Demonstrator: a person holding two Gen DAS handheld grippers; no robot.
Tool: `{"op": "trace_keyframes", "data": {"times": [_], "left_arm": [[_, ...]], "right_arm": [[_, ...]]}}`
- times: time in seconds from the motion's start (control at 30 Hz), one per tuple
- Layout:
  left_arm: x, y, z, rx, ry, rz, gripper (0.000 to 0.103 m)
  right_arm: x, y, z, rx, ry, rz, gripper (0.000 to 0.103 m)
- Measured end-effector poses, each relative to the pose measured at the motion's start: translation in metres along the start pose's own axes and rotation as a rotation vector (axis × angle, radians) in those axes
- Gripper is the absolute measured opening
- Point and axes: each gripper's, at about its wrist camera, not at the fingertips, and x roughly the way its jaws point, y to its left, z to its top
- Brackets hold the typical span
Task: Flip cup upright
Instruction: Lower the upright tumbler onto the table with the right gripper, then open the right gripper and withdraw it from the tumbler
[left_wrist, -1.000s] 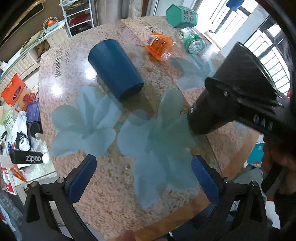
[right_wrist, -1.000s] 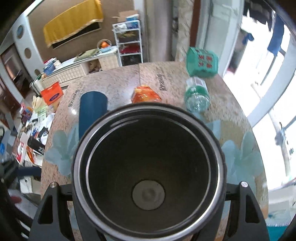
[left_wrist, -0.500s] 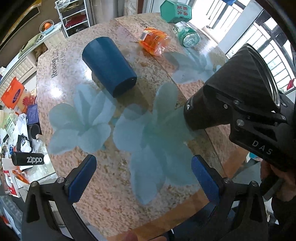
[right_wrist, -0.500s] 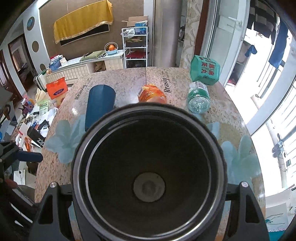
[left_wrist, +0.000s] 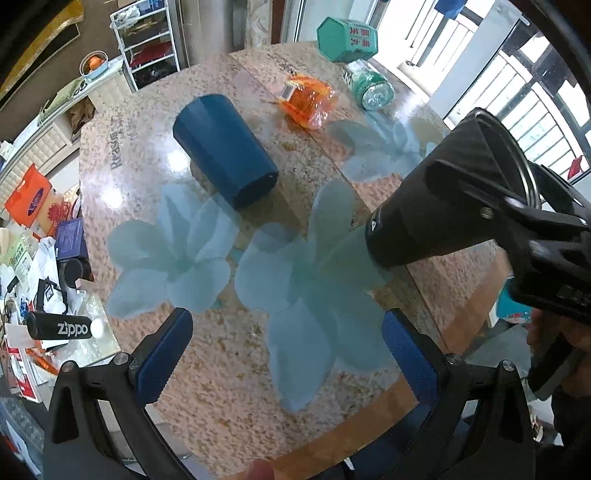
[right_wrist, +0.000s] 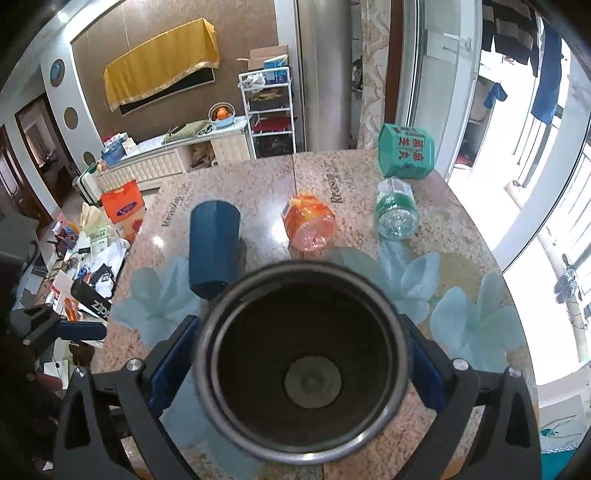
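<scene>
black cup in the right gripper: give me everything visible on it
The black cup has a carbon-weave-looking outer wall, a metal rim, a dark interior with a round disc at the bottom, and a small white logo near its base. The right gripper clamps it by the sides, tilted, base toward the table, mouth up toward the camera.

black cup (right_wrist: 306, 384) base hidden, table (left_wrist: 229, 406) lettering blurred

It is a home living room: a round stone dining table (right_wrist: 369, 184), a shelf rack (right_wrist: 271, 110), and laundry (right_wrist: 546, 74) hanging on the balcony.
</scene>
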Motion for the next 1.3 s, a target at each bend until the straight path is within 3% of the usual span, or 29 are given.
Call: {"op": "trace_keyframes", "data": {"times": [0.13,0.37,0.5,0.8,1.3], "left_arm": [[-0.021,-0.007,0.005,0.05,-0.059,0.079,0.103],[-0.07,-0.026,0.019,0.091,-0.156,0.098,0.103],[-0.09,-0.041,0.028,0.076,-0.202,0.1,0.103],[-0.104,-0.083,0.034,0.015,-0.231,0.142,0.103],[-0.097,-0.148,0.028,0.035,-0.24,0.167,0.103]], "right_arm": [[-0.022,-0.004,0.005,0.029,-0.025,0.003,0.101],[-0.06,-0.023,0.012,0.073,-0.058,-0.001,0.103],[-0.074,-0.038,0.012,0.096,-0.058,0.041,0.103],[-0.09,-0.061,-0.004,0.126,-0.023,-0.037,0.103],[-0.103,-0.097,-0.031,0.156,0.036,0.012,0.103]]}}
